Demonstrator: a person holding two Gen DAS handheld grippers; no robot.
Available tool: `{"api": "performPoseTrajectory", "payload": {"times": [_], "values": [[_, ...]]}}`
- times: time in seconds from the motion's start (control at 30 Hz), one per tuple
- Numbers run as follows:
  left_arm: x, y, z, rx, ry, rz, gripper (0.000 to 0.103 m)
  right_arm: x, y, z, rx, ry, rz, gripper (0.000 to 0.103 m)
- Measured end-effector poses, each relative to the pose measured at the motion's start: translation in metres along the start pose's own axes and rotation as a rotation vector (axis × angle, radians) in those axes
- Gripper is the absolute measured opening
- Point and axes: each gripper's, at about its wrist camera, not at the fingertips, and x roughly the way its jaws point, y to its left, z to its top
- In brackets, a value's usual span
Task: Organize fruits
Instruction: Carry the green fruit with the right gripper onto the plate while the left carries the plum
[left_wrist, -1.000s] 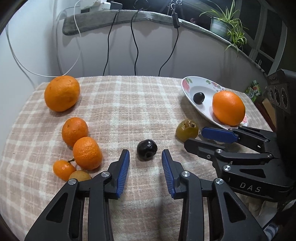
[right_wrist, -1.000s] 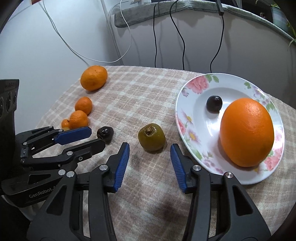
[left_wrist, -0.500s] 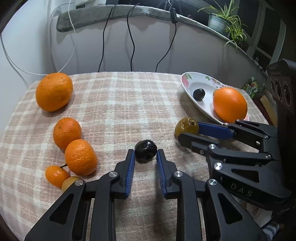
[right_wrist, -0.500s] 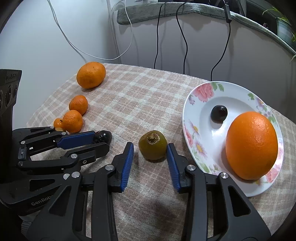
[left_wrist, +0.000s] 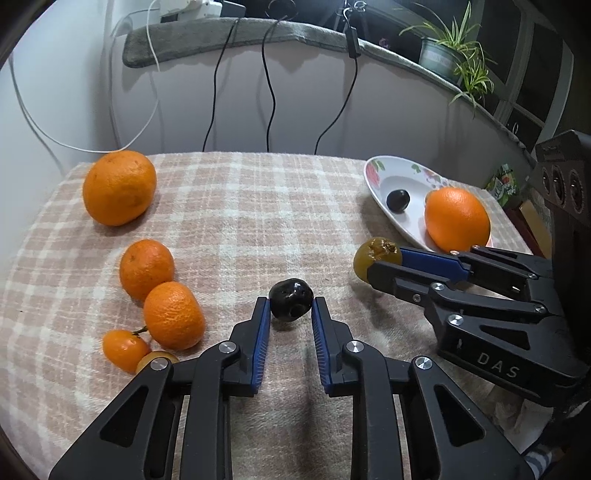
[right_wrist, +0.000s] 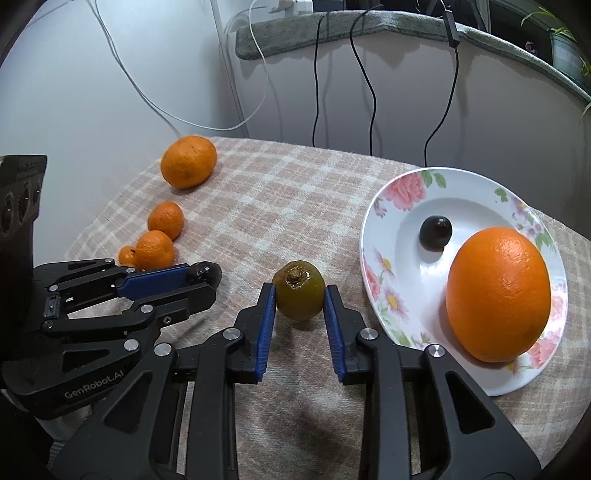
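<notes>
My left gripper (left_wrist: 290, 308) is shut on a small dark plum (left_wrist: 291, 303) at its fingertips, on or just above the checked cloth. My right gripper (right_wrist: 300, 295) is shut on an olive-green fruit (right_wrist: 299, 290) between its blue pads. The flowered plate (right_wrist: 380, 236) to the right holds a large orange (right_wrist: 496, 293) and another dark plum (right_wrist: 436, 232). In the left wrist view the right gripper (left_wrist: 380, 260) and green fruit (left_wrist: 375, 254) show at right, next to the plate (left_wrist: 376, 177).
A big orange (left_wrist: 119, 186), two mandarins (left_wrist: 146, 267) (left_wrist: 173, 315) and small kumquats (left_wrist: 123, 349) lie at the table's left. Cables hang down the back wall. A potted plant (left_wrist: 448, 61) stands on the ledge. The table edge curves close at left and front.
Both grippers moved forward and closed: the left one onto the dark plum, the right one onto the green fruit. A second ago both were open, short of the fruits.
</notes>
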Motion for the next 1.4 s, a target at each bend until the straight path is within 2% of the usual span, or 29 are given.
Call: {"api": "performPoseTrajectory", "payload": {"times": [0.57,0.97,1.4], "values": [[-0.013,-0.019,0.019,0.005,-0.062,-0.020,0.021,-0.045,-0.022,0.008,0.033,-0.095,0.026,0.028],[-0.009,-0.047,0.036,0.024,-0.084,-0.050,0.021,-0.078,-0.061,0.006,0.093,-0.152,-0.009,0.028],[0.007,-0.077,0.043,0.059,-0.062,-0.076,0.021,-0.095,-0.111,-0.005,0.162,-0.176,-0.066,0.028]]}}
